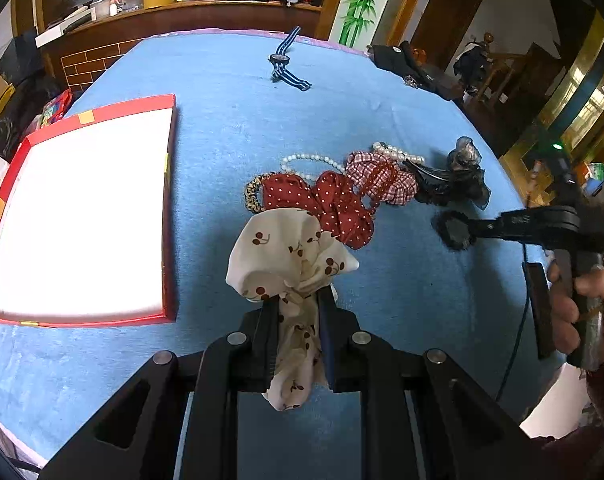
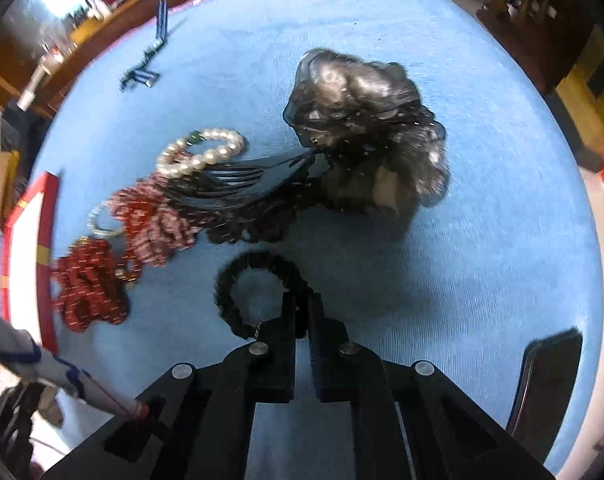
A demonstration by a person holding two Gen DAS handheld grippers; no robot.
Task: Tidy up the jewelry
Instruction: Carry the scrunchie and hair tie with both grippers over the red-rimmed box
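A round table is covered with a fuzzy blue cloth [image 1: 230,128], and a cluttered wooden counter [image 1: 190,12] is seen past its far edge. A red box [image 1: 170,200] with a white inside is parked near the left edge.

The left gripper [image 1: 298,304] is held low over the near edge, clamped on a cream cherry-print scrunchie [image 1: 286,256], soft and bunched up. The right gripper [image 2: 302,312] is pinched on a black frilly hair tie [image 2: 238,280] toward the right edge.

Around the middle, a heap is piled: red polka-dot scrunchie [image 1: 337,204], gingham scrunchie [image 1: 385,176], pearl bracelet [image 2: 206,152], black claw clip [image 2: 238,188], dark sheer bow [image 2: 365,120]. A striped watch [image 1: 286,60] lies near the far edge.
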